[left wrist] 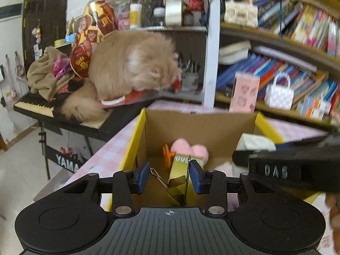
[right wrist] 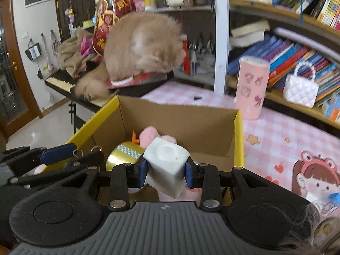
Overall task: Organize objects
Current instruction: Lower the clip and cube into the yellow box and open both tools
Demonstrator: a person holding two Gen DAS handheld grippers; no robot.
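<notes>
A cardboard box with yellow outer walls [left wrist: 136,140] [right wrist: 239,140] stands on the pink checked table. Inside lie a pink plush [left wrist: 189,148] [right wrist: 148,136], an orange clip [left wrist: 166,152] and a gold tape roll [left wrist: 177,174] [right wrist: 125,155]. My left gripper [left wrist: 169,175] hangs over the box with its jaws apart; the gold roll sits between the pads and touches only the right pad [left wrist: 195,177]. My right gripper [right wrist: 165,173] is shut on a white square block [right wrist: 167,165] and holds it over the box. The right gripper also shows in the left wrist view [left wrist: 276,163].
A fluffy tan cat [left wrist: 131,63] [right wrist: 144,46] lies on a keyboard piano [left wrist: 42,106] just behind the box. A pink cylinder [right wrist: 251,87] stands on the table at the right. Bookshelves [left wrist: 276,48] with two small handbags [right wrist: 300,89] fill the back right.
</notes>
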